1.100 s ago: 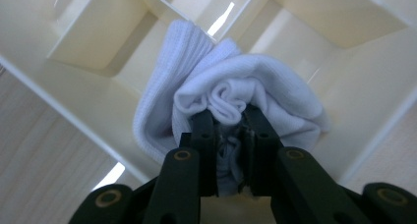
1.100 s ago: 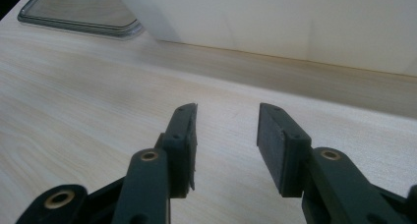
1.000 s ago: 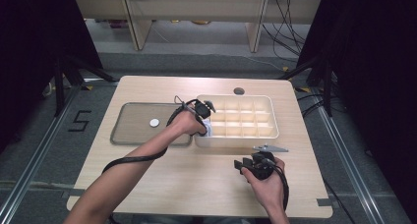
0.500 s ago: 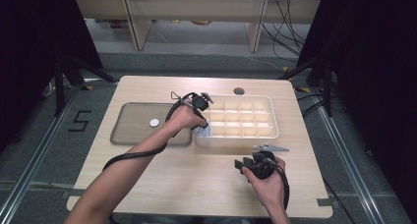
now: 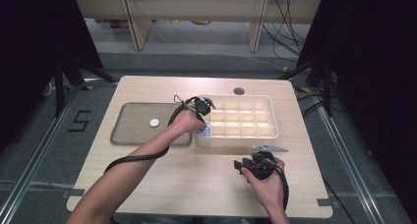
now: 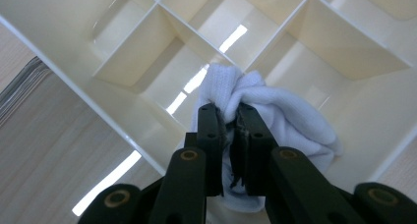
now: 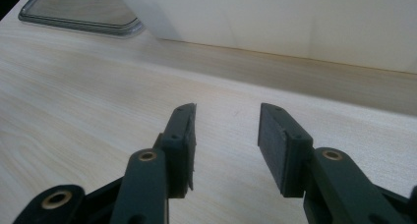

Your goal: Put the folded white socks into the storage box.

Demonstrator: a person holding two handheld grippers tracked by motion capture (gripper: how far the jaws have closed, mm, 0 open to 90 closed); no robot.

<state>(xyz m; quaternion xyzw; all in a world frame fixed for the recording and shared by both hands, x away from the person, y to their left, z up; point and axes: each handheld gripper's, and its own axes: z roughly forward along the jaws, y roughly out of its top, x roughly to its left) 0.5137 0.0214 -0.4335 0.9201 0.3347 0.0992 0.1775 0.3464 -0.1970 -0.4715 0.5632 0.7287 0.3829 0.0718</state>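
Note:
A cream box [image 5: 236,141] divided into several compartments stands on the wooden table. A crumpled white cloth [image 6: 285,121] lies in a compartment at the box's left end [image 5: 206,130]. My left gripper [image 5: 203,122] reaches down into that compartment. In the left gripper view its jaws [image 6: 231,113] have just been closing and now pinch a fold of the cloth. My right gripper [image 5: 241,165] rests low over the table in front of the box, held in a hand. In the right gripper view its jaws [image 7: 226,130] stand open with bare wood between them.
A clear shallow tray [image 5: 133,135] lies left of the box with a small white disc [image 5: 154,122] in it. The box's near wall [image 7: 295,22] rises just beyond my right gripper. A round hole [image 5: 239,91] sits near the table's far edge.
The left hand has shifted slightly over the box's left end, staying at the white cloth. The right hand and gripper have not moved.

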